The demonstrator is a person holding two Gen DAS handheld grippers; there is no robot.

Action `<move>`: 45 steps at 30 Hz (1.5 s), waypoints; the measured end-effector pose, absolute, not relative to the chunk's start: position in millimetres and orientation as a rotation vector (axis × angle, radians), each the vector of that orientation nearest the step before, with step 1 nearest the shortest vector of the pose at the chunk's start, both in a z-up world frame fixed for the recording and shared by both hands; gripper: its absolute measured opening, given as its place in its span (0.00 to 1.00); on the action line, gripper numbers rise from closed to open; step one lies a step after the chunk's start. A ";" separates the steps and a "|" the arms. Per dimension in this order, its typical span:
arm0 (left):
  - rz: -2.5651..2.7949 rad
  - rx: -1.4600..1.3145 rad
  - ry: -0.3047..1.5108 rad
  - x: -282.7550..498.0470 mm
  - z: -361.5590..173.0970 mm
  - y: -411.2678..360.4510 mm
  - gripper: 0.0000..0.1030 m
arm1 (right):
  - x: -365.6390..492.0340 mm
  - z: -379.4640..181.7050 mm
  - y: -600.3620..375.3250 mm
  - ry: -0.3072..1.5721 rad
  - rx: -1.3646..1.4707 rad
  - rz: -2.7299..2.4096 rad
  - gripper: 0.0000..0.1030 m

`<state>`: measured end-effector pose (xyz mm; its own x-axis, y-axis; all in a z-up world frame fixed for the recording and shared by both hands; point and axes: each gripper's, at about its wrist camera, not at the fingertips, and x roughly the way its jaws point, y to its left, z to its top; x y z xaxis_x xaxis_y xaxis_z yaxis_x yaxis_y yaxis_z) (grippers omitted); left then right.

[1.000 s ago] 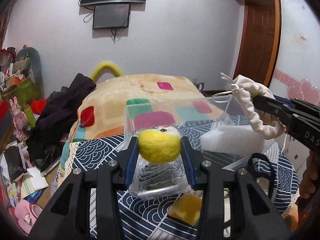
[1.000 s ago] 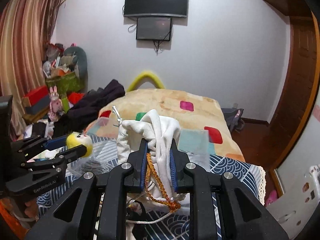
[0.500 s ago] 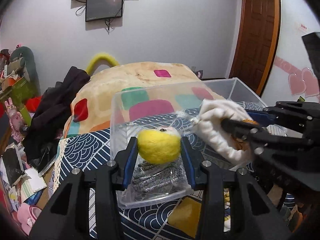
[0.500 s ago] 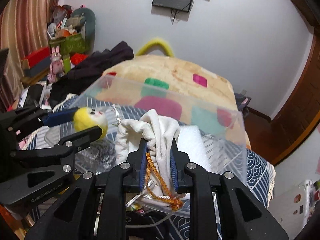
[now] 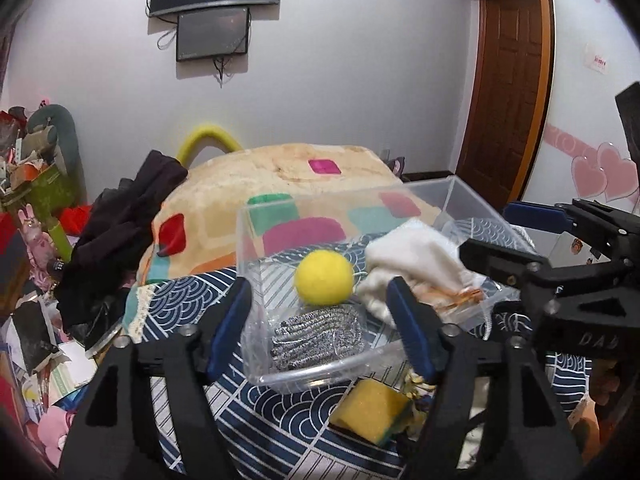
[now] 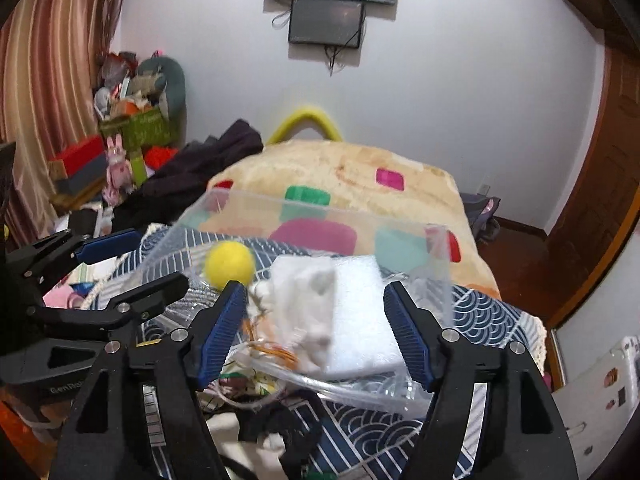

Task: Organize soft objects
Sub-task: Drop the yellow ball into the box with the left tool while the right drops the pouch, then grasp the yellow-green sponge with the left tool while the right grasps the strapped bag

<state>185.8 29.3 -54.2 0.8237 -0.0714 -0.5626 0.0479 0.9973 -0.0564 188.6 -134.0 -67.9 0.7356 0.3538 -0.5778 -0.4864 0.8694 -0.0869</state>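
Drop step: both items sit loose in the clear bin [image 5: 452,196], mid frame in both views. The left hand-held gripper [image 5: 322,322] is spread wide and empty at lower centre of the left view, the yellow ball [image 5: 324,278] ahead of it, resting on a steel scrubber [image 5: 318,336] in the bin. The right hand-held gripper [image 6: 314,326] is likewise wide open with nothing between the pads; the white pouch [image 6: 308,304], blurred, lies in the bin between them, partly on a white foam block [image 6: 360,320], orange cord trailing at lower left of it. A yellow sponge [image 5: 370,408] lies outside the bin on the blue wave-pattern cloth [image 5: 272,436], lower centre of the left view, so likely the next pick. Next move calls for backing a gripper out clear of the bin rim, then lowering over the sponge and closing gently. Writing: "DA..." partly readable on the right gripper body at right of the left view; "GenRob..." on the left gripper body at lower left of the right view. Nothing else legible.
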 end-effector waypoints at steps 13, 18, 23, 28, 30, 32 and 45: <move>-0.032 -0.013 0.467 124.1 -22.3 22.7 0.93 | 144.8 -51.4 -163.0 0.460 -0.189 0.421 0.77; -0.029 -0.010 0.467 107.1 -29.4 20.8 0.93 | 138.3 -63.2 -167.6 0.476 -0.175 0.412 0.77; -0.047 -0.032 0.531 103.1 -51.8 20.8 0.93 | 132.7 -83.9 -169.3 0.525 -0.168 0.416 0.77; -0.038 -0.041 0.589 106.0 -79.2 21.5 0.79 | 133.9 -106.8 -163.8 0.591 -0.170 0.434 0.77; -0.031 -0.043 0.609 109.0 -86.5 23.3 0.75 | 136.9 -115.2 -162.1 0.620 -0.163 0.438 0.77; -0.038 -0.059 0.626 113.1 -91.7 25.9 0.71 | 141.9 -122.1 -160.8 0.650 -0.150 0.446 0.77; -0.103 -0.091 0.671 137.4 -110.3 21.5 0.40 | 139.5 -137.9 -155.0 0.707 -0.118 0.511 0.25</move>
<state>137.4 21.5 -110.3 0.7785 -0.1240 -0.6153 0.0655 0.9910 -0.1169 139.5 -155.0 -137.9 0.6438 0.4083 -0.6472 -0.4863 0.8713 0.0660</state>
